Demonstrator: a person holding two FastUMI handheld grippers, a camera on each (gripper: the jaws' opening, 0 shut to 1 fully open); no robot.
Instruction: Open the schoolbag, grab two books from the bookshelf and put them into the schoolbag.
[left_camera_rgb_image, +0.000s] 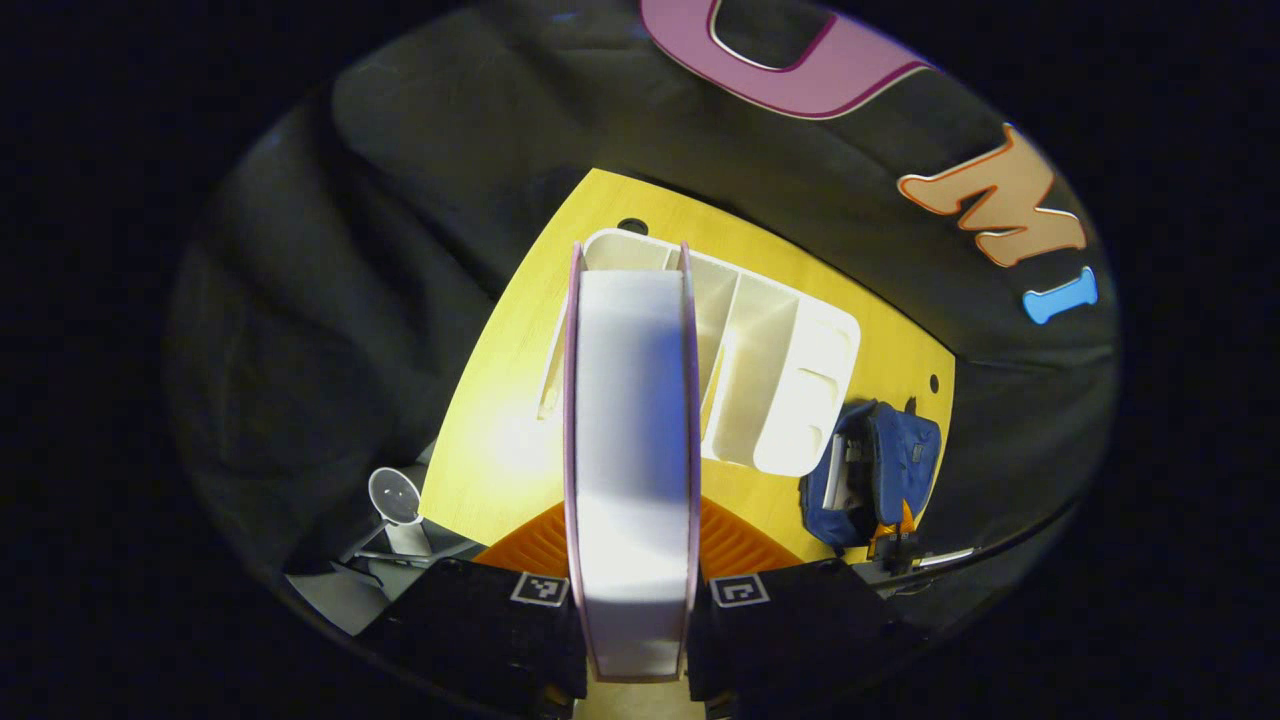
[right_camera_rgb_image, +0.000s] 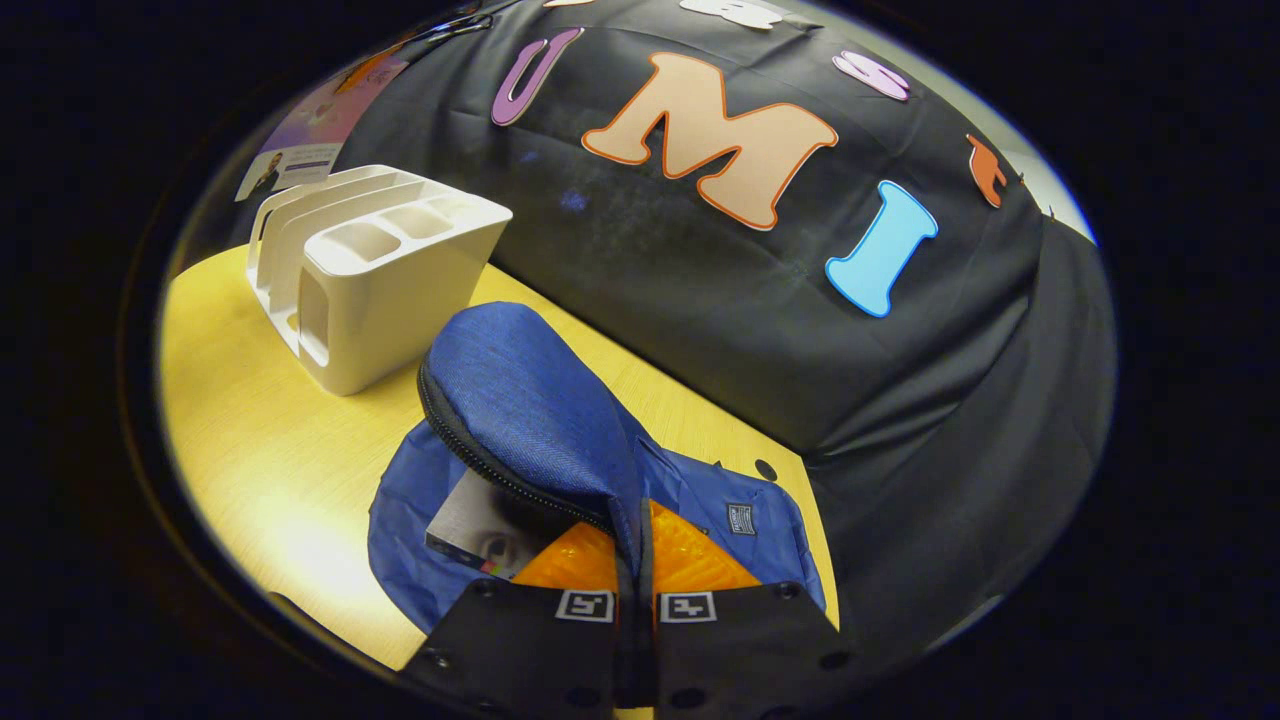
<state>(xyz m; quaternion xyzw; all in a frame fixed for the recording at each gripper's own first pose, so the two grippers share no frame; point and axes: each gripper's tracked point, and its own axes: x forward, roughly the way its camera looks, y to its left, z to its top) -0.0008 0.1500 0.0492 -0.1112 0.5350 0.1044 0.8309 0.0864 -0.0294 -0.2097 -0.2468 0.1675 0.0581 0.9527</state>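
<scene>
My left gripper (left_camera_rgb_image: 633, 565) is shut on a book (left_camera_rgb_image: 630, 430) with white pages and a pink cover, held edge-on above the yellow table (left_camera_rgb_image: 500, 450). Behind it stands the white bookshelf (left_camera_rgb_image: 775, 370), its slots bare. The blue schoolbag (left_camera_rgb_image: 885, 465) lies to the right of the shelf, with the right gripper (left_camera_rgb_image: 893, 540) at its near side. In the right gripper view, my right gripper (right_camera_rgb_image: 636, 575) is shut on the schoolbag's zipped flap (right_camera_rgb_image: 525, 395) and holds it raised. Under the flap one book (right_camera_rgb_image: 475, 530) lies inside the schoolbag. The bookshelf (right_camera_rgb_image: 375, 270) stands to the left.
A grey stand with a round white head (left_camera_rgb_image: 395, 497) sits off the table's left edge. A poster (right_camera_rgb_image: 315, 130) hangs behind the shelf. The black cloth wall closes in behind the table (right_camera_rgb_image: 260, 450). Bare tabletop lies between shelf and bag.
</scene>
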